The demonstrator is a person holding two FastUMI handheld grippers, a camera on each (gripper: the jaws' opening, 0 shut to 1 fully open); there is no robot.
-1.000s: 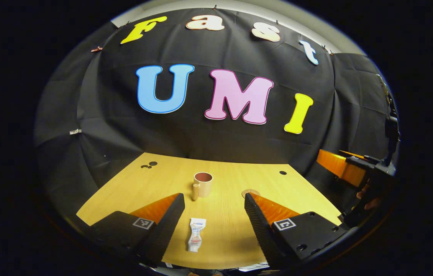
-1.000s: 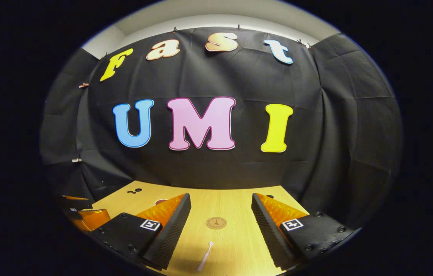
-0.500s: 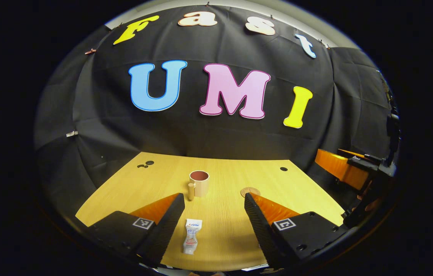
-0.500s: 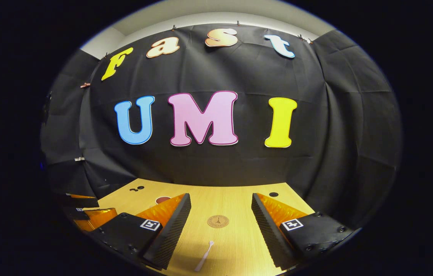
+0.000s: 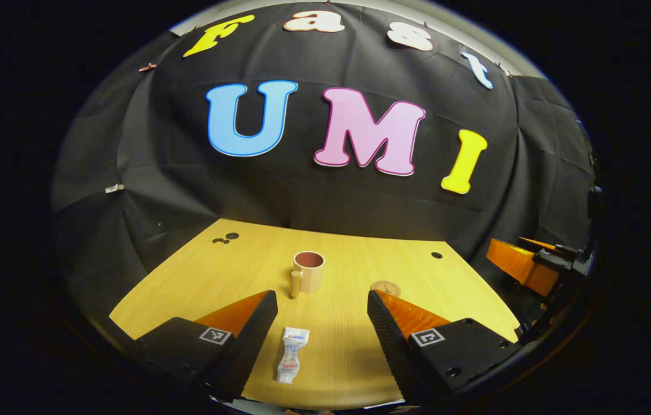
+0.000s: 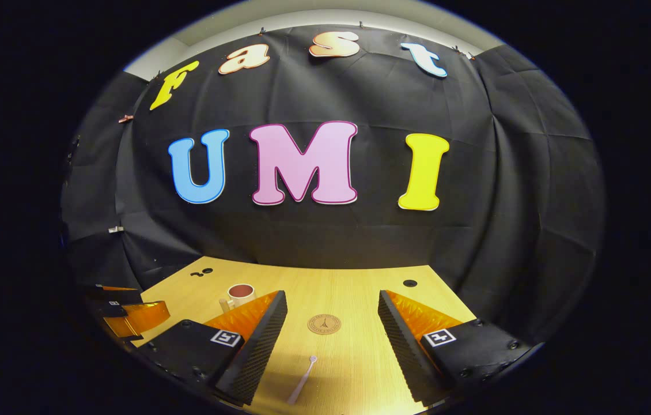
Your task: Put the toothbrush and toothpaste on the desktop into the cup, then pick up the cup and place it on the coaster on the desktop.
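Left gripper (image 5: 322, 305) hangs over the near edge, fingers wide apart, gripping nothing; right gripper (image 6: 332, 305) likewise.

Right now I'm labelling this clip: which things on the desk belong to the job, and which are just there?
Job:
toothpaste
toothbrush
cup
coaster

Just there:
desk
holes in its top

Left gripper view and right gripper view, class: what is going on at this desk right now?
A person holds two grippers above a wooden desk, nothing grasped yet. The left gripper hangs open over the toothpaste; the right gripper hangs open over the toothbrush. The cup stands empty, apart from the coaster.
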